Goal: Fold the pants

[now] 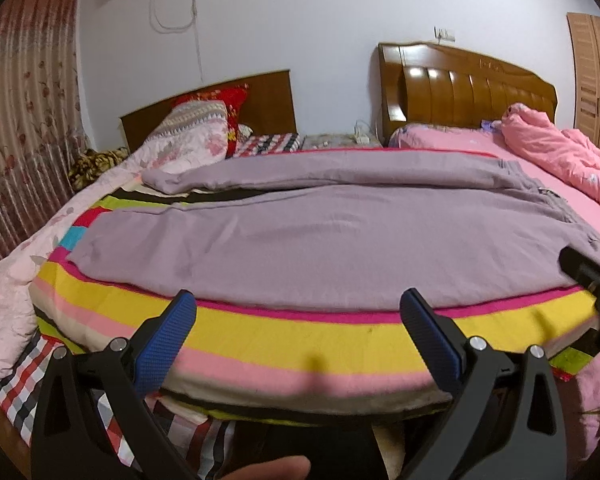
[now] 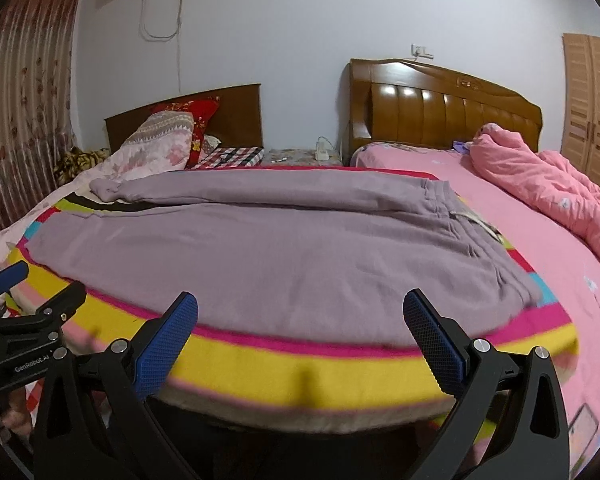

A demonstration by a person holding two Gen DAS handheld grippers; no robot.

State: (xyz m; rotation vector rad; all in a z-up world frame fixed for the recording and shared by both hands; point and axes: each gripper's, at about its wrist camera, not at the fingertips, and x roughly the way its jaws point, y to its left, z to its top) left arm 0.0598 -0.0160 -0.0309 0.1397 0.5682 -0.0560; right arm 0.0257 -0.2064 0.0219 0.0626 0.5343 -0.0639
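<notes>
Mauve sweatpants [image 1: 320,240] lie flat across a striped blanket [image 1: 300,340], waistband to the right, both legs running left. In the right wrist view the same pants [image 2: 280,248] show their waistband [image 2: 456,216] at the right. My left gripper [image 1: 300,304] hovers open at the blanket's near edge, just short of the near leg, nothing between its blue pads [image 1: 168,344]. My right gripper [image 2: 300,308] is open too, at the near edge below the hip part. The right gripper [image 1: 592,268] shows at the right rim of the left view; the left gripper [image 2: 24,292] at the left of the right view.
Beyond the pants stand two wooden headboards [image 1: 468,88], a pillow pile [image 1: 196,132] back left and a bunched pink quilt [image 1: 560,152] back right. A curtain [image 1: 24,128] hangs left, a wardrobe [image 2: 592,108] stands right. A phone [image 2: 584,426] lies low right. A fingertip [image 1: 272,468] shows below.
</notes>
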